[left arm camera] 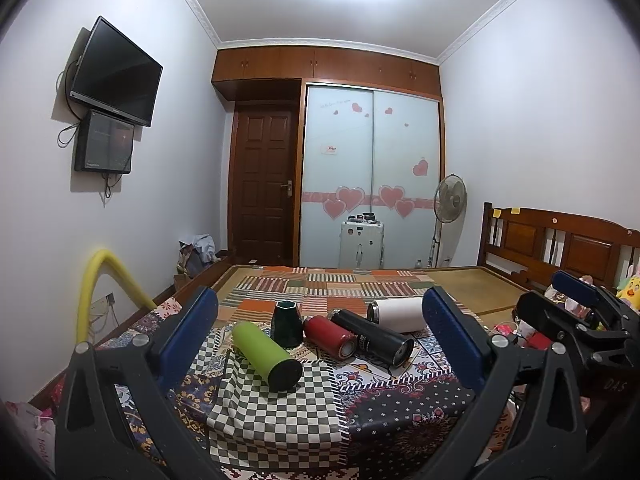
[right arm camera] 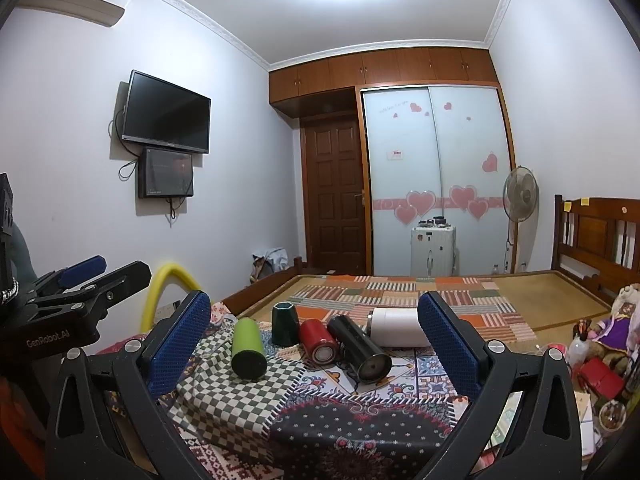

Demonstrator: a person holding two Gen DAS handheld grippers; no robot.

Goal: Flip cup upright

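Note:
Several cups lie on a patterned cloth on the bed. A green cup (left arm camera: 266, 356) (right arm camera: 248, 348), a red cup (left arm camera: 330, 336) (right arm camera: 318, 342), a black cup (left arm camera: 372, 338) (right arm camera: 360, 348) and a white cup (left arm camera: 398, 314) (right arm camera: 396, 326) lie on their sides. A dark green cup (left arm camera: 287, 322) (right arm camera: 285, 322) stands mouth down behind them. My left gripper (left arm camera: 320, 340) is open and empty, short of the cups. My right gripper (right arm camera: 314, 344) is open and empty too, and shows at the right of the left wrist view (left arm camera: 576, 312).
A checkered cloth (left arm camera: 276, 412) lies under the green cup. The wooden headboard (left arm camera: 560, 240) and toys (right arm camera: 612, 328) are on the right. A yellow foam tube (left arm camera: 100, 280) arches at the left bed edge. A fan (left arm camera: 450, 200) and suitcase (left arm camera: 362, 244) stand by the wardrobe.

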